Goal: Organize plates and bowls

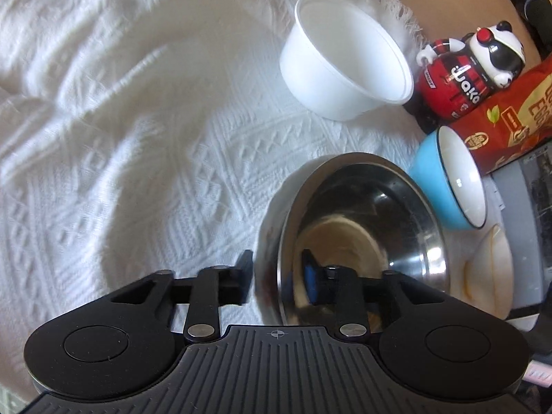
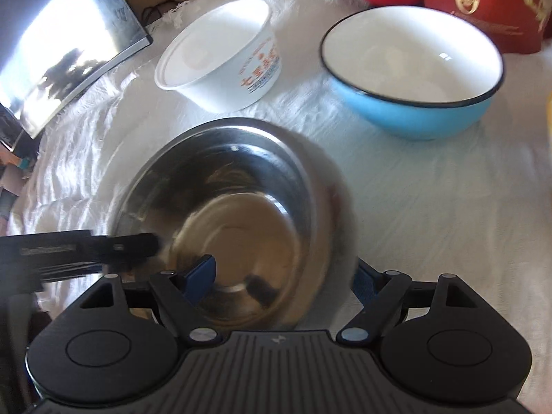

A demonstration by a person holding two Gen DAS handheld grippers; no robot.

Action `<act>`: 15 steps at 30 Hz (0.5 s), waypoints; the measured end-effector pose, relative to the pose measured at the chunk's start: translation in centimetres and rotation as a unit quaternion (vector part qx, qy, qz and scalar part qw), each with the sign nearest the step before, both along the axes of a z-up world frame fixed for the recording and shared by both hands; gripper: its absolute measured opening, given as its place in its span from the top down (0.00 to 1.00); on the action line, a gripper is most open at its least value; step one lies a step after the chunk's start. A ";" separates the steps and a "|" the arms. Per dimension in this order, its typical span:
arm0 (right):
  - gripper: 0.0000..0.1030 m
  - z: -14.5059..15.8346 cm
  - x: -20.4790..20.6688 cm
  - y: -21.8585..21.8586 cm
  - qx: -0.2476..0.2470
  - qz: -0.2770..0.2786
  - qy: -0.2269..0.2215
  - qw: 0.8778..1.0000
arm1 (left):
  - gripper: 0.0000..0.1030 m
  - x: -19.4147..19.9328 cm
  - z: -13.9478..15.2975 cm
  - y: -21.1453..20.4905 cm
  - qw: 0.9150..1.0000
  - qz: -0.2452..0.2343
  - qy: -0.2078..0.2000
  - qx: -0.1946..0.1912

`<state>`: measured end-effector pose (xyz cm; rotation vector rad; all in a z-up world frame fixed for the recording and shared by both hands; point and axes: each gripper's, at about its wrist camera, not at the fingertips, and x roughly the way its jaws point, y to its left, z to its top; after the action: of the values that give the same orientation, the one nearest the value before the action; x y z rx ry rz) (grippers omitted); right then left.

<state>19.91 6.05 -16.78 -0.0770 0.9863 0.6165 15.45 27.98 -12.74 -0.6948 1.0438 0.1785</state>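
the left gripper [image 1: 279, 281] straddles the near wall of the steel bowl [image 1: 362, 234], one finger outside the rim and the blue-padded one inside; whether the pads actually press the metal i cannot tell, the rim there is blurred. the steel bowl appears to sit nested in a white dish [image 1: 267, 227] whose edge peeks out on its left. from the other side, the right gripper [image 2: 283, 272] has its jaws spread wide around the same steel bowl [image 2: 227, 220], one blue pad [image 2: 201, 272] inside near the rim and the other finger out past the far side, neither clearly touching. the left tool's black finger [image 2: 131, 243] shows at the bowl's left edge in that view.

beyond the steel bowl, well apart, stands a white plastic tub [image 1: 341, 58], upright, with red print on its wall. to the right sits a blue bowl [image 2: 414, 69] with a white inside and dark rim. a pale dish [image 1: 490, 262] lies just past the steel bowl on the right. all rest on a white woven cloth [image 1: 120, 138]. behind them are a panda figurine [image 1: 476, 65] and a red box [image 2: 479, 3].
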 end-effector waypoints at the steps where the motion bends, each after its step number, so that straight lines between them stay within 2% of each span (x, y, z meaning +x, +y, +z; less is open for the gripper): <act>1: 0.17 -0.1 -0.1 0.2 -0.004 -0.002 -0.004 1.000 | 0.71 0.2 -0.1 0.2 1.000 0.003 0.003 -0.007; 4: 0.16 -0.2 -0.1 0.3 0.000 -0.009 -0.004 1.000 | 0.71 0.6 -0.2 0.7 1.000 0.003 0.010 -0.015; 7: 0.15 0.0 0.2 0.3 0.017 -0.015 0.004 1.000 | 0.71 1.0 0.0 1.2 1.000 0.001 0.016 0.000; 12: 0.15 -0.1 0.4 2.1 0.025 0.001 0.009 1.000 | 0.71 1.6 0.4 3.1 0.999 0.019 0.018 0.024; 15: 0.15 -0.4 0.4 3.1 0.025 0.013 0.011 1.000 | 0.71 1.7 0.5 4.0 0.999 0.029 0.020 0.016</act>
<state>20.34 9.19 -17.21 -0.0389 0.9911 0.6673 17.15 32.00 -12.24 -0.6958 1.0574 0.2605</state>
